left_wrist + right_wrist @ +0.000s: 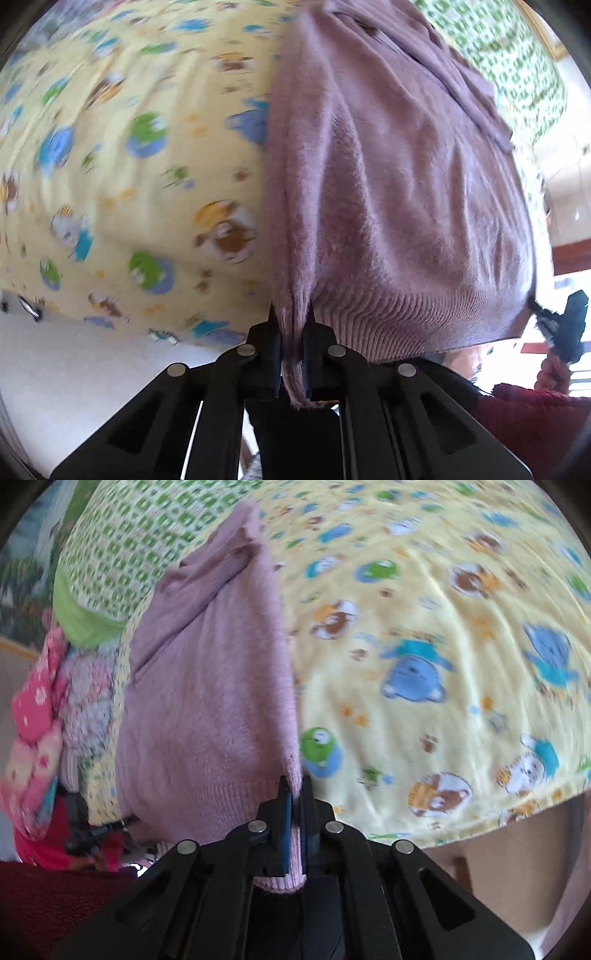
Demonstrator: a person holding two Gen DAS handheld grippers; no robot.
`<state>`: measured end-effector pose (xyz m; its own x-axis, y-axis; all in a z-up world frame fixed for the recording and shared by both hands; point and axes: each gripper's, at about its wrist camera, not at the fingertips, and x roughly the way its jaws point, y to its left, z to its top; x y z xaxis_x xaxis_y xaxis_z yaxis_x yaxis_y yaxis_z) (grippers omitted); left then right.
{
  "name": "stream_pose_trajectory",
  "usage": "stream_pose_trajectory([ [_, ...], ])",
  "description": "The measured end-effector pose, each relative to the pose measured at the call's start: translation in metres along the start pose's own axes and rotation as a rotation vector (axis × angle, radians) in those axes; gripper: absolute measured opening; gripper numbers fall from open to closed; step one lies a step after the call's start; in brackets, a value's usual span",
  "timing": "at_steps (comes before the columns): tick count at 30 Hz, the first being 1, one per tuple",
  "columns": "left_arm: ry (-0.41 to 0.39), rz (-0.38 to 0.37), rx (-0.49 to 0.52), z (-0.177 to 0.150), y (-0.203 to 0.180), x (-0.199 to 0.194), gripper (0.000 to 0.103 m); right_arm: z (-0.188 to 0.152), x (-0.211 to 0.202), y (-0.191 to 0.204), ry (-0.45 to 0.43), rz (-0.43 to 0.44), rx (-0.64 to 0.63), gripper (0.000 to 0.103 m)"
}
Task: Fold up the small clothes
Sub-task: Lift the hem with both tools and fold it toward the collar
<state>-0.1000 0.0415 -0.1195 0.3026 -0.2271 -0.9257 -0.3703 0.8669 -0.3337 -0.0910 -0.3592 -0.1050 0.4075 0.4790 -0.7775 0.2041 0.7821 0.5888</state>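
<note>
Gripping ribbed hem of fuzzy mauve knit sweater (388, 192): left hand-held gripper (291, 314) clenched on one hem corner, right hand-held gripper (294, 786) clenched on other. Sweater lies ahead of both on yellow cartoon-animal blanket (129, 166). Judged step: starting fold. Next: carry hem forward evenly toward collar.

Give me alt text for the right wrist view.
The right gripper is shut on the ribbed hem of a mauve knitted garment lying on a yellow animal-print blanket. More small clothes are piled at the left.
</note>
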Motion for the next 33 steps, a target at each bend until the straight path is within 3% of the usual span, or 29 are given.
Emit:
stream_pose_trajectory([
  [6, -0.062, -0.119, 0.040, 0.000, -0.007, -0.019, 0.005, 0.003, -0.007, 0.011, -0.008, 0.049, 0.004, 0.004],
  [11, -0.178, -0.370, -0.015, 0.010, 0.002, -0.055, 0.005, 0.011, -0.024, 0.012, -0.069, 0.171, 0.090, 0.004],
  [18, -0.268, -0.480, 0.069, 0.062, -0.011, -0.093, 0.005, 0.040, -0.042, 0.048, -0.221, 0.284, 0.109, 0.004],
  [23, -0.319, -0.512, 0.137, 0.126, -0.024, -0.099, 0.005, 0.081, -0.047, 0.089, -0.308, 0.319, 0.040, 0.004],
  [27, -0.389, -0.517, 0.169, 0.183, -0.035, -0.109, 0.005, 0.133, -0.039, 0.120, -0.376, 0.324, -0.003, 0.004],
  [33, -0.439, -0.477, 0.120, 0.275, -0.048, -0.092, 0.005, 0.215, -0.006, 0.133, -0.416, 0.291, 0.019, 0.004],
])
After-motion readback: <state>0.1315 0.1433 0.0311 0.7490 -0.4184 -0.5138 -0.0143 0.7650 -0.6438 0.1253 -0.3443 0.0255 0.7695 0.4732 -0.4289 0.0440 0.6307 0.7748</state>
